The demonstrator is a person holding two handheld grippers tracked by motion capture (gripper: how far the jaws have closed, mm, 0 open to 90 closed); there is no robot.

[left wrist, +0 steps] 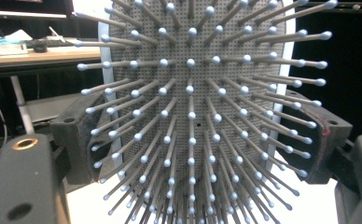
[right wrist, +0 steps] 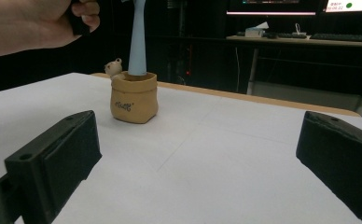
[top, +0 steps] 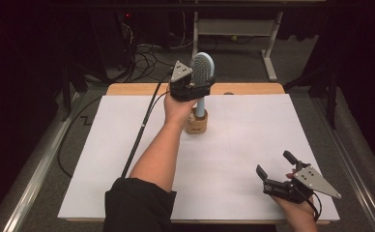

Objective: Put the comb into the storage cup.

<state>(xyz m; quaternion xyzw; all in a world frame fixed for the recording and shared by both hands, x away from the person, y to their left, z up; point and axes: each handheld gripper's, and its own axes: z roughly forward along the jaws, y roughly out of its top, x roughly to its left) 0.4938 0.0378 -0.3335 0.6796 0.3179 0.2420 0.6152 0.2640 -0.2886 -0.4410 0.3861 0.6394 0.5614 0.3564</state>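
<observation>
the left gripper (top: pixel 191 86) is up at the far middle of the table (top: pixel 127 145), its jaws pressed against the two edges of the blue hairbrush (top: pixel 202 70) head, pinching it. the brush stands upright with its handle down in a small tan sack-shaped pot (top: pixel 196 123), which sits on the white sheet just beside the person's left hand (top: pixel 176 108). the right gripper (top: pixel 278 170) rests low at the near right corner, jaws spread wide with nothing between them, well apart from the pot.

what i'd worry about: the pot looks small and light for such a tall brush. if the left gripper lifts or leans sideways and the handle drags on the rim, the pot could tip or come up with it, since nothing is steadying it. the grip is also on the rounded rim of the head, right beside the bristles (left wrist: pixel 191 112), so the brush might twist or slip between the jaws.

hard to tell: how deep the handle goes into the pot, and whether it sits loose or snug. in the left gripper view the bristles crowd the picture and the contact at the jaws is mostly covered. there's a little figure (right wrist: pixel 114 68) on the pot's far rim, too small to make out, and the writing on the pot can't be read.
</observation>
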